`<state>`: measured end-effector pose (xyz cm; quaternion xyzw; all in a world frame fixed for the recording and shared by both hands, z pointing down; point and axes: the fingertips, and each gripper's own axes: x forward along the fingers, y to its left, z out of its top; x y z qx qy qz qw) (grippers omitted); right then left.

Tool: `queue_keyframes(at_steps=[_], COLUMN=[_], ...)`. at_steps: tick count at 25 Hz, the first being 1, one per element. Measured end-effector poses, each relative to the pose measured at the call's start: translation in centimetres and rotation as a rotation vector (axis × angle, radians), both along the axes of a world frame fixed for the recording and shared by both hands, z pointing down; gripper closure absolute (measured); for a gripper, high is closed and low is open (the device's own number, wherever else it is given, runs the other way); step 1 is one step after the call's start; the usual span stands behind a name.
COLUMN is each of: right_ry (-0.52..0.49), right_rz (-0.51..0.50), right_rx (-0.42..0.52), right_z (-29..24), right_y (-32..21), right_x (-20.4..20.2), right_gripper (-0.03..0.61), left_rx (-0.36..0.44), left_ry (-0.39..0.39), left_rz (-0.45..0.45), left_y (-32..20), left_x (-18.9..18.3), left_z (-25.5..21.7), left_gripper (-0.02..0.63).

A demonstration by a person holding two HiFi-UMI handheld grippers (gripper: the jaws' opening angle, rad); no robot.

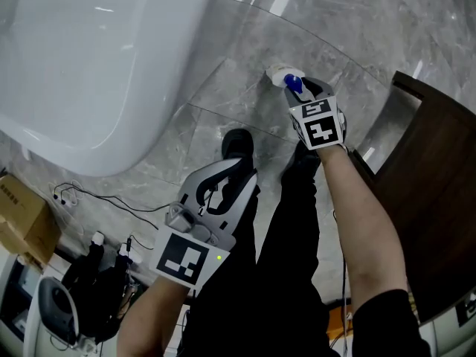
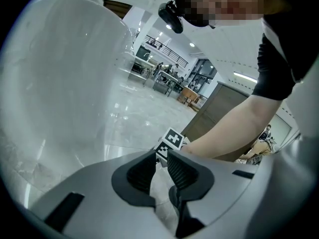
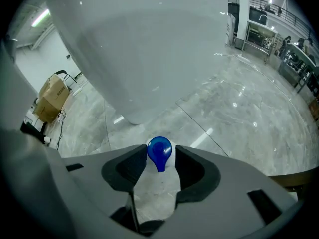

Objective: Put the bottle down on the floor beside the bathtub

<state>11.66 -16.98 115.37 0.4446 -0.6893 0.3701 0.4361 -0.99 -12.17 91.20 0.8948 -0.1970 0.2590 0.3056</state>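
Observation:
A white bottle (image 1: 280, 74) with a blue cap (image 3: 159, 152) sits between the jaws of my right gripper (image 1: 296, 89), low over the grey marble floor (image 1: 238, 80) just off the white bathtub's (image 1: 97, 65) curved side. In the right gripper view the pads of that gripper (image 3: 160, 164) close on the bottle's white body, and the tub (image 3: 139, 49) rises just beyond. My left gripper (image 1: 236, 173) hangs lower left over the person's black trousers. Its jaws (image 2: 158, 169) stand a narrow gap apart with nothing between them.
A dark wooden cabinet (image 1: 439, 192) stands at the right. A cardboard box (image 1: 21, 216), loose cables (image 1: 97, 198) and black equipment (image 1: 93, 274) lie at the lower left. The person's black shoes (image 1: 236, 143) rest on the floor between tub and cabinet.

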Motion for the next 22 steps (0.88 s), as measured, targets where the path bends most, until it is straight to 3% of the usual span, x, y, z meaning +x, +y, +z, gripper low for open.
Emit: queue_keyframes(at_steps=[4, 8, 14, 18, 22], right_ry=[-0.062, -0.106, -0.111, -0.137, -0.216], right_rz=[0.004, 0.047, 0.062, 0.095, 0.191], right_rx=[0.019, 0.031, 0.026, 0.024, 0.068], right_z=[-1.5, -4.2, -7.9, -12.2, -18.8], right_y=[-0.4, -0.1, 1.4, 2.6, 2.1], right_x=[-0.5, 0.3, 2.2, 3.2, 3.2], right_gripper=[0.365, 0.365, 0.365, 0.365, 0.368], left_rx=[-0.017, 0.0, -0.006, 0.018, 0.048], left_ry=[0.009, 0.011, -0.005, -0.009, -0.005], left_rz=[-0.016, 0.028, -0.043, -0.05, -0.103], left_y=[0.0, 0.5, -0.5, -1.2, -2.9], left_x=[0.2, 0.4, -0.3, 0.2, 0.0], left_z=[-0.3, -1.6, -3.6, -6.5, -10.6], left_gripper=[0.537, 0.537, 0.54, 0.541, 0.546])
